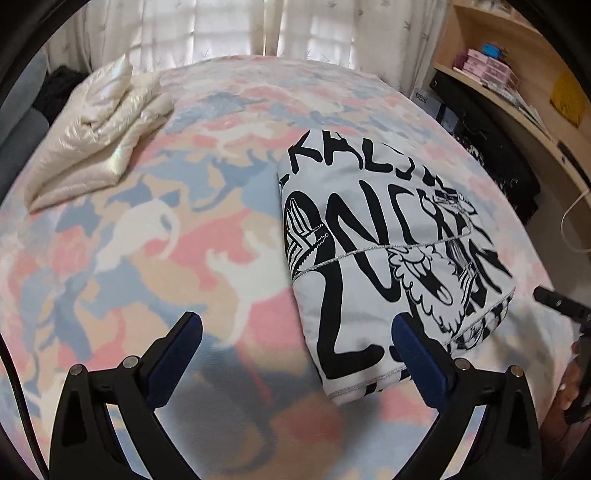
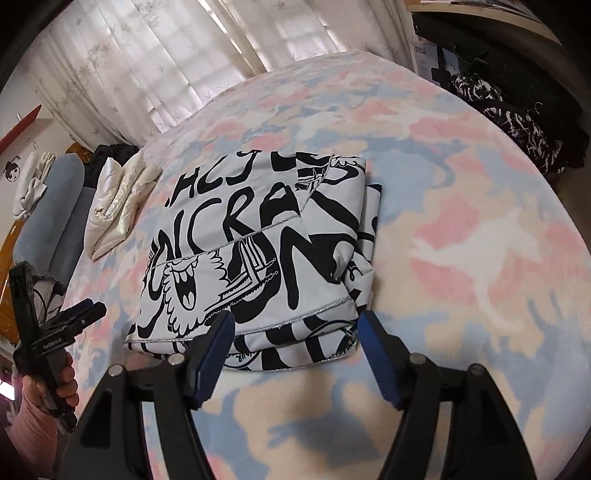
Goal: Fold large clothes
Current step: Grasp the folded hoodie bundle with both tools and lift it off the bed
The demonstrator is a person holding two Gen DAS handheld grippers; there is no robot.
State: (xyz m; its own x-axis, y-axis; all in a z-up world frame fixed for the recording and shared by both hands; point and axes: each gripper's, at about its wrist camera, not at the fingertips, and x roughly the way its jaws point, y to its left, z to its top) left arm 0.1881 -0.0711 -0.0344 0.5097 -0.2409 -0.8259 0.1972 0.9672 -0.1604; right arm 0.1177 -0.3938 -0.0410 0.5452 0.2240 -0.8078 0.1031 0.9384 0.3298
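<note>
A folded white garment (image 1: pixel 388 240) with bold black lettering and silver seams lies flat on the pastel patterned bed blanket (image 1: pixel 147 240). My left gripper (image 1: pixel 295 328) hovers open over the blanket at the garment's near left corner, with nothing pressed between its blue pads. In the right wrist view the same garment (image 2: pixel 258 251) lies just beyond my right gripper (image 2: pixel 295 326). Its jaws stand wide apart at the garment's near edge, pads off the cloth. A hand (image 2: pixel 48 384) holds the left gripper (image 2: pixel 86 310) at the far left. A black part of the right gripper (image 1: pixel 557 301) shows at the right edge.
A folded cream puffy jacket (image 1: pixel 99 136) (image 2: pixel 122 206) lies at the bed's far left. Beside the bed's right side are a pile of dark clothes (image 1: pixel 491 158) (image 2: pixel 517 122) and wooden shelves (image 1: pixel 517 92). Curtains (image 1: pixel 240 29) hang behind. A grey pillow (image 2: pixel 55 214) sits left.
</note>
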